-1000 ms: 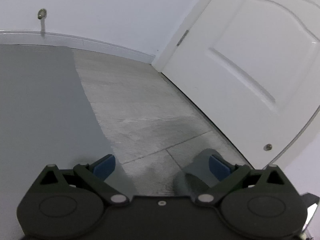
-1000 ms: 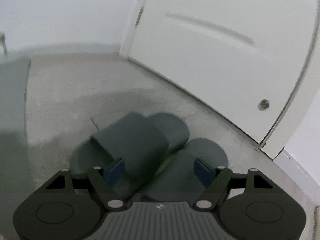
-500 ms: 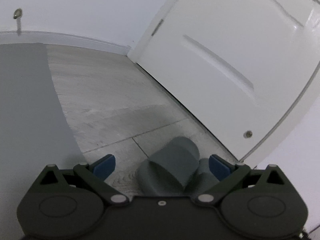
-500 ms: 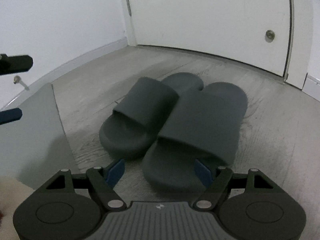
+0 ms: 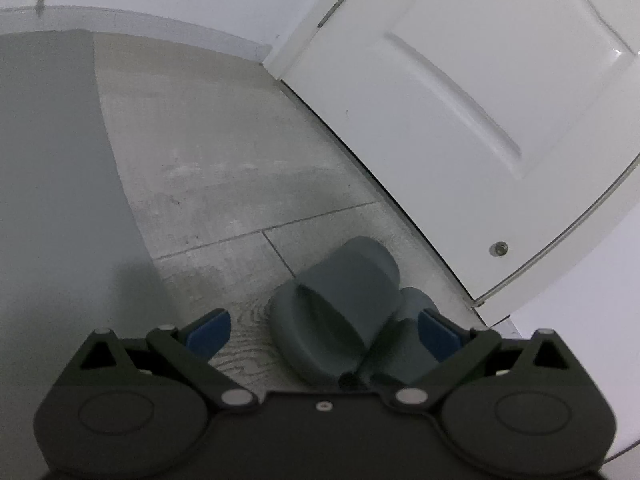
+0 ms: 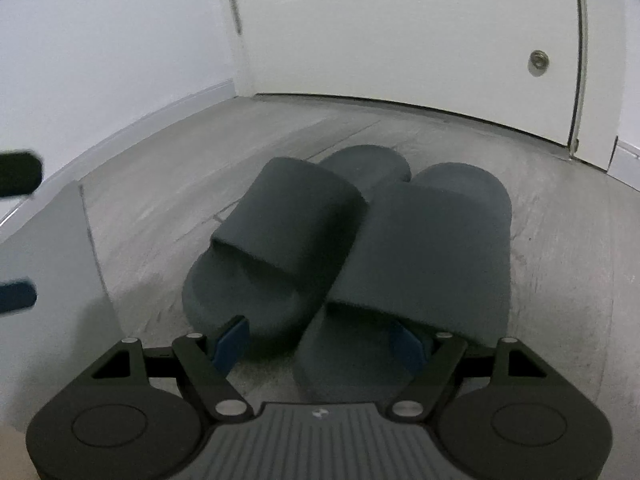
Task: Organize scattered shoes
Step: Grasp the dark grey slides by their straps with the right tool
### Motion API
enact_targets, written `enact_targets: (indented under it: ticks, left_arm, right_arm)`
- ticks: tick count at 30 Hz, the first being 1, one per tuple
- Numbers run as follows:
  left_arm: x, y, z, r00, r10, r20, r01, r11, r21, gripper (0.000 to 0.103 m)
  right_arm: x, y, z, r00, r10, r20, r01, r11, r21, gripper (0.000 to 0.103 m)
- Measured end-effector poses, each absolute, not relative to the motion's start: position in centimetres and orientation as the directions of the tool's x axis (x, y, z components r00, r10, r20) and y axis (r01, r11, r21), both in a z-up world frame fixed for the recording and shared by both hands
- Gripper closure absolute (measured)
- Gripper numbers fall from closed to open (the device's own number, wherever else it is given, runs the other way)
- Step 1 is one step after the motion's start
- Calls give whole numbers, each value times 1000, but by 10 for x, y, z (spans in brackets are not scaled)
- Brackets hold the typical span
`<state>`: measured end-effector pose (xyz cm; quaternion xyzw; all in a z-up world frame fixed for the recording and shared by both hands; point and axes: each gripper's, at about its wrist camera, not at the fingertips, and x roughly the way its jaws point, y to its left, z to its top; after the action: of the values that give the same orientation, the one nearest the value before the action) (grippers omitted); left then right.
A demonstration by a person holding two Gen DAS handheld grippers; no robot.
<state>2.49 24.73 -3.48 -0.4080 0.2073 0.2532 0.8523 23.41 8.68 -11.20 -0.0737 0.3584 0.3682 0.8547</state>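
Note:
Two dark grey slide slippers lie side by side on the floor, toes toward the door. In the right wrist view the left slipper leans against the right slipper. My right gripper is open, close behind their heels, with the right slipper's heel between its fingers. From the left wrist view the same left slipper and right slipper lie low between the fingers of my open left gripper, which holds nothing. Part of the left gripper shows at the right view's left edge.
A grey mat covers the floor to the left, its edge near the slippers. A white door stands just beyond them, with a small metal stop near its bottom. White wall and baseboard run behind.
My right gripper has moved in low behind the slippers, which now fill its view. The left gripper has shifted a little, and both slippers now show between its fingers.

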Motion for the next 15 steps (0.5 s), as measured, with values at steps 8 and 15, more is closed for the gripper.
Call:
enact_targets:
  ticks: [8, 15]
  left_arm:
    - [25, 250, -36, 792, 247, -559, -592, 534, -604, 2]
    - [22, 252, -39, 798, 235, -554, -586, 518, -624, 2]
  right_arm:
    - [233, 96, -117, 550, 539, -638, -630, 769, 107, 25]
    - [230, 106, -128, 628, 512, -587, -610, 791, 38, 25]
